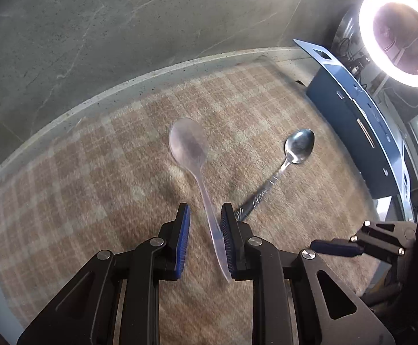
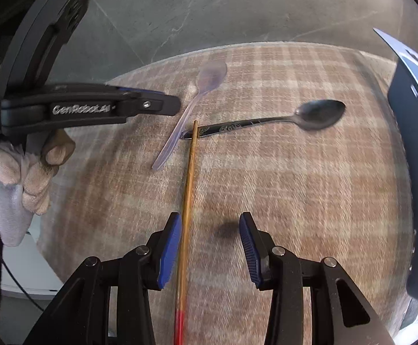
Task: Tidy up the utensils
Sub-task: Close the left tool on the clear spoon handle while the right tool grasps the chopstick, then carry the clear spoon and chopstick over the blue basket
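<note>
A clear plastic spoon (image 1: 190, 155) lies on the checked cloth (image 1: 94, 178), its handle running back between the open fingers of my left gripper (image 1: 205, 215), close to the right pad. It also shows in the right wrist view (image 2: 206, 80). A metal spoon (image 1: 292, 155) lies to its right, bowl pointing away; in the right wrist view (image 2: 309, 116) it lies crosswise. A thin wooden chopstick (image 2: 190, 189) with a red end lies between the open fingers of my right gripper (image 2: 209, 224), next to the left pad. The left gripper (image 2: 177, 105) hovers over the plastic spoon's handle.
A blue box (image 1: 350, 120) stands at the cloth's right edge, also in the right wrist view (image 2: 410, 132). A bright ring light (image 1: 401, 34) glares at upper right. Grey stone floor (image 1: 122, 28) lies beyond the cloth. A gloved hand (image 2: 28, 178) holds the left gripper.
</note>
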Available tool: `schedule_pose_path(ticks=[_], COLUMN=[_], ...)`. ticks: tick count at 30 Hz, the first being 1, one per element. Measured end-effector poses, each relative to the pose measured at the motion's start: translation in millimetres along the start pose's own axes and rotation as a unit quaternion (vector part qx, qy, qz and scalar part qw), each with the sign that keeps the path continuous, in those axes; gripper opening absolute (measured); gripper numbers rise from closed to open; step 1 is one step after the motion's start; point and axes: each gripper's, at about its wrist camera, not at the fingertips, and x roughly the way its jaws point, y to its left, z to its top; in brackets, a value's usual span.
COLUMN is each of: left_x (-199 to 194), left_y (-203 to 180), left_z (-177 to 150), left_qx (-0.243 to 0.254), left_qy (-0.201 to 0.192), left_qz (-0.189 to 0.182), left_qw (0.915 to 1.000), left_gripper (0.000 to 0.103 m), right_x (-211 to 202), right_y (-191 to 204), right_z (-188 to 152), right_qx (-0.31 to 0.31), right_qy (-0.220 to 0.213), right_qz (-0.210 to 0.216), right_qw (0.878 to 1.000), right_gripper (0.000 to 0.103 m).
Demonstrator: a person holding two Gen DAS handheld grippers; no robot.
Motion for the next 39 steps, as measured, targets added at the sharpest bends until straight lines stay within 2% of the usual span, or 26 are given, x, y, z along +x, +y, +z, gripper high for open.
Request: schedule_pose_path(ticks=[3,6,9,15,23,25,31,35,39], left_x=[10,21,28,39,44,44,44,38,36], left_y=[-3,-6,-4,0,-19,-20,-21,-5,7], left_z=[8,15,21,28,23,21,20,12,5], left_qx=[0.004,0.005,0.004,0.004,0.042,0.042,0.046,0.019,-0.003], left_qy=[0.001,0.008,0.013,0.017,0.017,0.016,0.015,0.015,0.017], left_qz=[0.018,0.018,0.033,0.038,0.085,0.087,0.095,0.075,0.070], left_qw=[0.9998,0.9998,0.9994,0.9991,0.9954,0.9952,0.9943,0.9969,0.9974], left_gripper=[0.021,0.021,0.020,0.020,0.017,0.017,0.009,0.007,0.008], right_x=[7,11,14,11,7,5,4,-1,-3], right_y=[12,22,26,16,13,13,0,-9,-17], right_z=[2,2,1,-1,1,-6,-9,-10,-12], right_qx=[-0.022,-0.044,-0.051,-0.032,-0.042,-0.038,-0.022,0.001,0.020], right_qy=[-0.005,-0.006,-0.007,-0.005,-0.003,-0.007,-0.011,-0.013,-0.013], right_qz=[-0.025,-0.040,-0.065,-0.069,-0.088,-0.093,-0.091,-0.080,-0.069], right_qw=[0.999,0.998,0.997,0.997,0.995,0.995,0.996,0.997,0.997], right_gripper=[0.038,0.038,0.028,0.019,0.018,0.012,0.009,0.006,0.006])
